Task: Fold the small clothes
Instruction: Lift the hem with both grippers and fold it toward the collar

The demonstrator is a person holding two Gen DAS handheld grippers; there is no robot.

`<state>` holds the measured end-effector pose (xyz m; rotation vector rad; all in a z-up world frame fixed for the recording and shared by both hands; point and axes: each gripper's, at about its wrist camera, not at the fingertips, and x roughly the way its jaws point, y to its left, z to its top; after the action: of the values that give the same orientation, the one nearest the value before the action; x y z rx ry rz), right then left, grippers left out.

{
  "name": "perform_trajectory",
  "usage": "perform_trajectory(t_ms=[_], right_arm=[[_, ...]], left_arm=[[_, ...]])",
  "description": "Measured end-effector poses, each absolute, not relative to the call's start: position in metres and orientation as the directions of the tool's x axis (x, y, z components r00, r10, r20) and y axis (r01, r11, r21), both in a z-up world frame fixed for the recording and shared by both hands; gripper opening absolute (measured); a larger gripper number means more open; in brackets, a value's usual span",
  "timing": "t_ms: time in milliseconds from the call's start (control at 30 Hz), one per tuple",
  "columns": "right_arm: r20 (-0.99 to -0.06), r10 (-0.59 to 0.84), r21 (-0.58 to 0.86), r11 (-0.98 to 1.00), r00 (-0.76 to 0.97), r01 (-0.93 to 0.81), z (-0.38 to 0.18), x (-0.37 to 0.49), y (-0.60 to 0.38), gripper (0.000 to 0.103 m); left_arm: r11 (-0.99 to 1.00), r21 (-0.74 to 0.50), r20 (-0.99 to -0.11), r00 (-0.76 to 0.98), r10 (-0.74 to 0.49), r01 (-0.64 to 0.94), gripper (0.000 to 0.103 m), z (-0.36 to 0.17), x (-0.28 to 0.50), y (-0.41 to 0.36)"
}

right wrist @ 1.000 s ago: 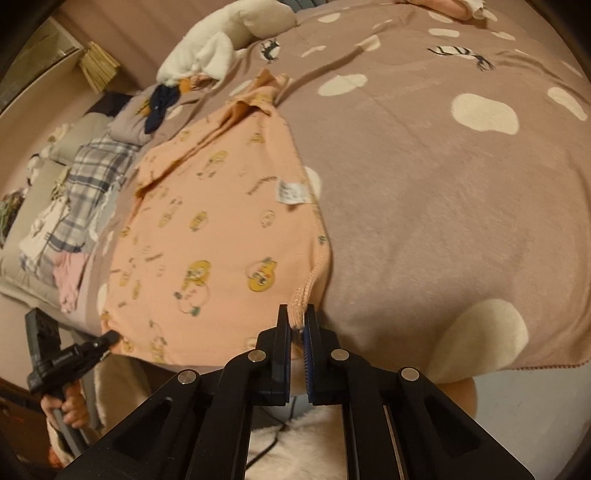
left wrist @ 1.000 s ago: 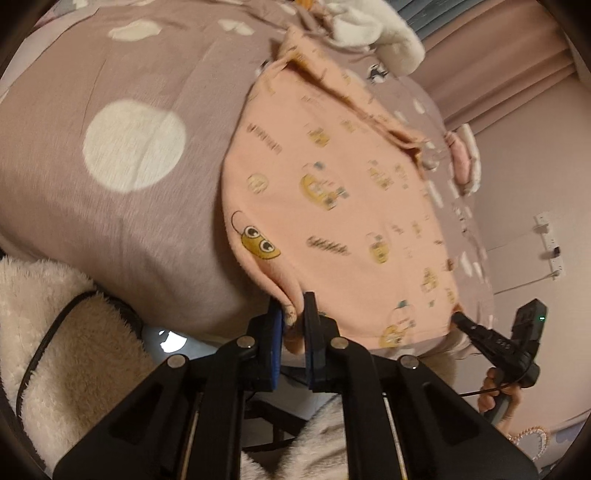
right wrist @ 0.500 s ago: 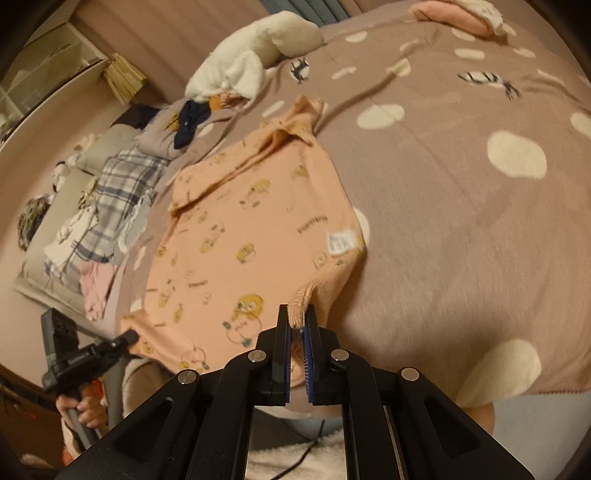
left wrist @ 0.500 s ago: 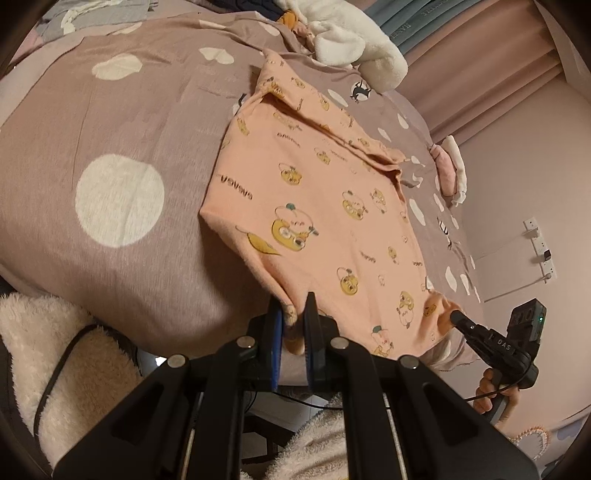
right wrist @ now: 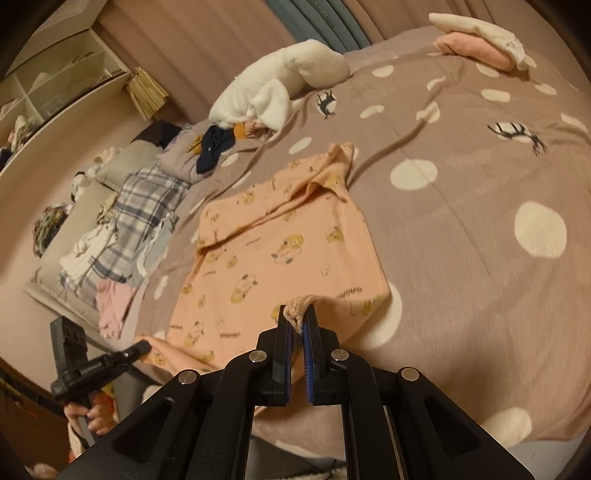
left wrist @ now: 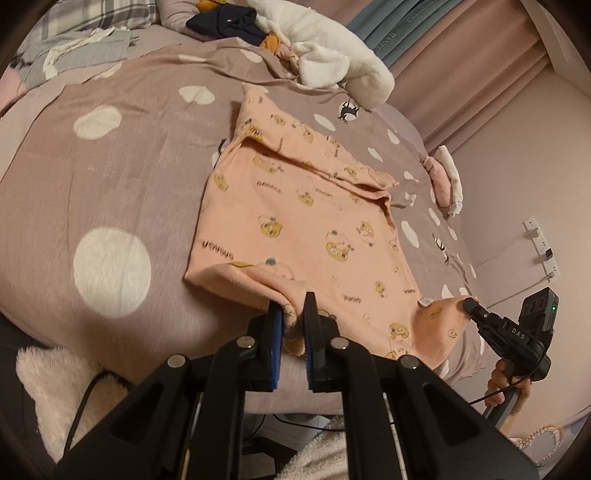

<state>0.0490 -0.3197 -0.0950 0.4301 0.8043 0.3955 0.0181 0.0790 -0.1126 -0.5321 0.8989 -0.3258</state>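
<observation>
A small peach shirt with yellow cartoon prints lies on the taupe spotted bedspread, its far end folded over near the collar. My left gripper is shut on the near left hem corner, lifted off the bed. My right gripper is shut on the near right hem corner, where a pinch of ribbed hem sticks up between the pads. Each gripper also shows in the other's view: the right gripper at the far right, the left gripper at the lower left. The near hem hangs raised between them.
A white fluffy bundle and dark clothes lie beyond the shirt. Plaid fabric and loose garments sit to the left. A pink and white folded pile rests at the far right. A power strip hangs on the wall.
Both grippers have risen with the shirt's hem corners, lifting the near edge off the bed's front edge. More of the bed and the far clothes have come into view.
</observation>
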Motion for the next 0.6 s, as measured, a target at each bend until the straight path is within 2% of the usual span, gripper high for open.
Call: perform_trajectory(t_ms=[600], right_arm=[[-0.576,0.483,0.5,0.846,0.659,-0.184,-0.075,0.079,-0.318,0.008]], left_arm=[[0.83,-0.55,-0.615,0.63,-0.474,0.088,0.009,-0.083,0.053,0.077]])
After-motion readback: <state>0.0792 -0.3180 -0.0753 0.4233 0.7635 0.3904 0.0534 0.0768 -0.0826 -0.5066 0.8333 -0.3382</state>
